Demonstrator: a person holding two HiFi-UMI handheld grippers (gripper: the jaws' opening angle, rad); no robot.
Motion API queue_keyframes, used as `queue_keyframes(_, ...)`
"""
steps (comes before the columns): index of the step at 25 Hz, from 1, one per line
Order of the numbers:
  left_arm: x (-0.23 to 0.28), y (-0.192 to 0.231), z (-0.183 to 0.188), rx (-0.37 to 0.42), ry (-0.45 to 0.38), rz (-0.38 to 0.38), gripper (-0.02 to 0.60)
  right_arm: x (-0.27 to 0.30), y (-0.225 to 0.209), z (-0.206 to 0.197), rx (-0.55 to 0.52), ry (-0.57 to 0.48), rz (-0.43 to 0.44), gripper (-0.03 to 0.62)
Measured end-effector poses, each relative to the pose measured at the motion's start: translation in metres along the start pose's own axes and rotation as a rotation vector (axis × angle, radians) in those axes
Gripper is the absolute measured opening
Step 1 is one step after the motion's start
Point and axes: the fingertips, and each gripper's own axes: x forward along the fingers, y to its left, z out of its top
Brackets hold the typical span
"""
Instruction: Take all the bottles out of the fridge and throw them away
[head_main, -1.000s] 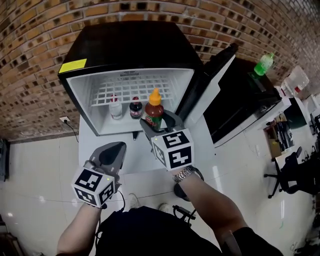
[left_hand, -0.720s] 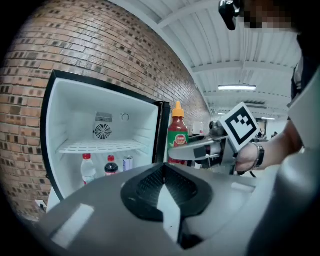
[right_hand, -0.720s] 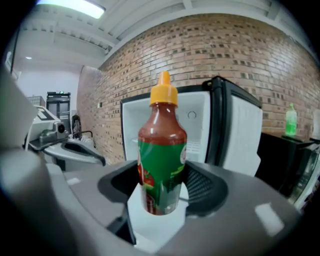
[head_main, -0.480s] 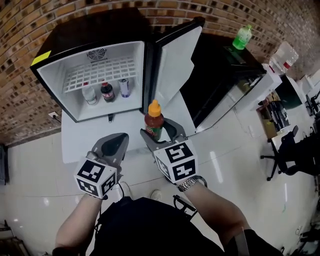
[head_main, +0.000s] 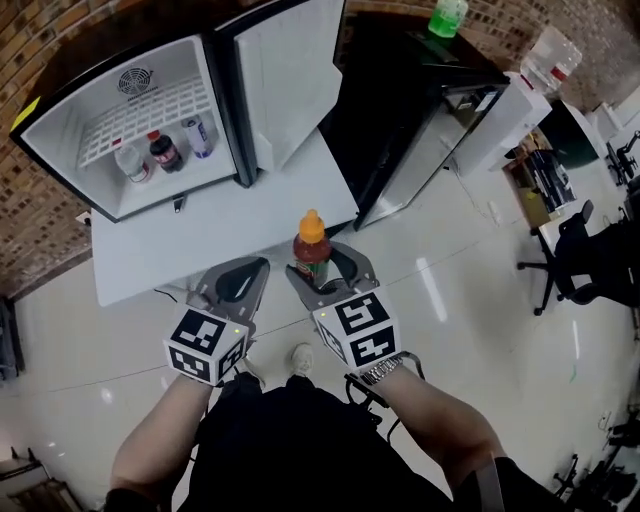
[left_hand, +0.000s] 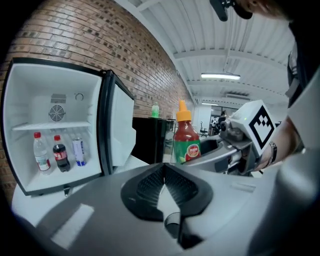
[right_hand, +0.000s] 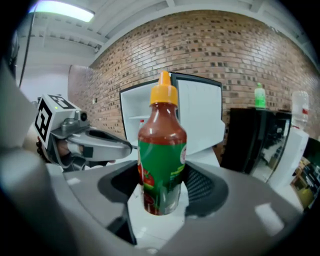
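**Desk:** Why is the sauce bottle (head_main: 312, 246) out over the floor?

**Photographer:** The right gripper (head_main: 322, 270) is clamped on its green-labelled body and carries it upright, orange cap on top, well clear of the open fridge (head_main: 62, 160). My reading is that it is one bottle bound for the rubbish. Upright looks like the safe way to carry it.

**Desk:** And the left gripper (head_main: 232, 283)?

**Photographer:** Jaws together, nothing between them, held just beside the right one. It looks idle while the right does the carrying.

**Desk:** What is left inside?

**Photographer:** On the fridge floor, under the wire shelf, stand a clear bottle (head_main: 130, 163), a cola bottle (head_main: 163, 152) and a can (head_main: 199, 135), side by side. The door (head_main: 285, 70) stands wide, probably for the next reach.

**Desk:** Anything we can't see?

**Photographer:** No bin appears in any view, so the drop point is unknown. The sauce label's print is too small to read. A green bottle (head_main: 447, 17) on the black cabinet (head_main: 400, 90) is cut off at the frame's top.
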Motion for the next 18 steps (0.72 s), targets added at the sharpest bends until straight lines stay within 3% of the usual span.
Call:
queue_keyframes(11,0.063,-0.05,-0.058,0.045,0.155,-0.156,0.003,-0.016,-0.035,-0.113,0.188,0.107,-0.106,0.275)
queue_keyframes(18,0.103,-0.084,-0.126,0.069,0.235,-0.261,0.003,-0.01,-0.052,-0.224,0.344,0.231,-0.191,0.273)
